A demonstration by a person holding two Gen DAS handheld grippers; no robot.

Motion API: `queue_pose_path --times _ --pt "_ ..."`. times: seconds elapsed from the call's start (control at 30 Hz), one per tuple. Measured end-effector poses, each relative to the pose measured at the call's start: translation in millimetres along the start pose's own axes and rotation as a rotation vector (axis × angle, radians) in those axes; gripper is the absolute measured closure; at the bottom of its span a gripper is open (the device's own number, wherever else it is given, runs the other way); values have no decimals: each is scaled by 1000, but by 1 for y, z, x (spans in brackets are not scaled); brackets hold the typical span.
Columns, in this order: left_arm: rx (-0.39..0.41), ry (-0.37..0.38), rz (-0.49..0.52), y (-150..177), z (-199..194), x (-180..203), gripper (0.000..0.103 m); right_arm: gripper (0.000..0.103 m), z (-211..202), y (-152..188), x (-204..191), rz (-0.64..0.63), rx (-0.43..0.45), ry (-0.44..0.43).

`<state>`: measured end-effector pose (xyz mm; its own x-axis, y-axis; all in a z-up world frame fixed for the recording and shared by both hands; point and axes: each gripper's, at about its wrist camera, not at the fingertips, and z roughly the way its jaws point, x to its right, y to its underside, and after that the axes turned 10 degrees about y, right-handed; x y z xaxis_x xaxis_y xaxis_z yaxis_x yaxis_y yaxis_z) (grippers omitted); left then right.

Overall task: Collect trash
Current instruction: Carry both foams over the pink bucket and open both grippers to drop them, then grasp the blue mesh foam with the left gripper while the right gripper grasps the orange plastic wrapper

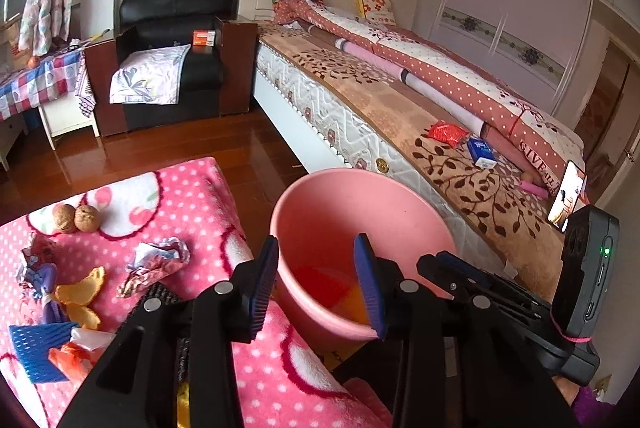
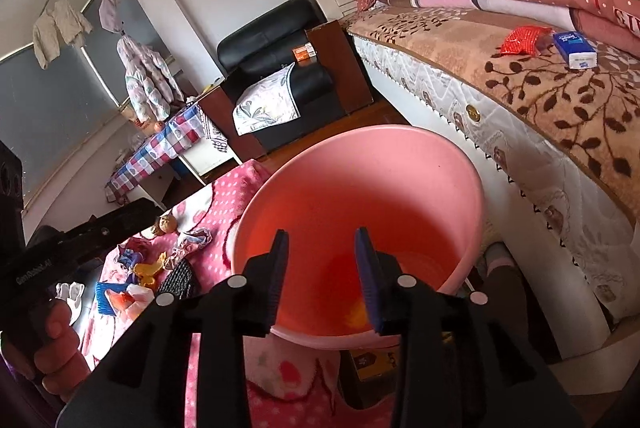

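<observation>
Crumpled printed paper wrappers (image 1: 154, 264) and curled orange peel (image 1: 82, 292) lay on pink polka-dot fleece blanket (image 1: 192, 196), left of round pink plastic bin (image 1: 400, 196). Judged light, soft, springy; best pinched at a raised fold. Left gripper (image 1: 316, 284) and right gripper (image 2: 322, 280) both spread apart, empty, over bin; orange scrap possibly inside.

Walnuts (image 1: 75, 218), armchair (image 1: 172, 40), perhaps a phone (image 1: 566, 196).

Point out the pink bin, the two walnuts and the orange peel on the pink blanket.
pink bin (image 2: 460, 164): right wrist view, far rim.
walnuts (image 1: 87, 218): left wrist view, right nut's shell.
orange peel (image 1: 82, 290): left wrist view, middle of peel.
</observation>
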<state>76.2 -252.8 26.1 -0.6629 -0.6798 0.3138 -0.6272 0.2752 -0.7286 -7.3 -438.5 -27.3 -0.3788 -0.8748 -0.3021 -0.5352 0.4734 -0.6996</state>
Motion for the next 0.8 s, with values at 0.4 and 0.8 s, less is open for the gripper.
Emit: queue_pose_path --times 0.4,0.8 --pt "113 -111 -52 4 -76 -40 59 68 -11 8 -49 -93 30 -74" --pt "228 -311 -189 43 -178 -135 57 68 -2 35 -130 -260 -56 -198"
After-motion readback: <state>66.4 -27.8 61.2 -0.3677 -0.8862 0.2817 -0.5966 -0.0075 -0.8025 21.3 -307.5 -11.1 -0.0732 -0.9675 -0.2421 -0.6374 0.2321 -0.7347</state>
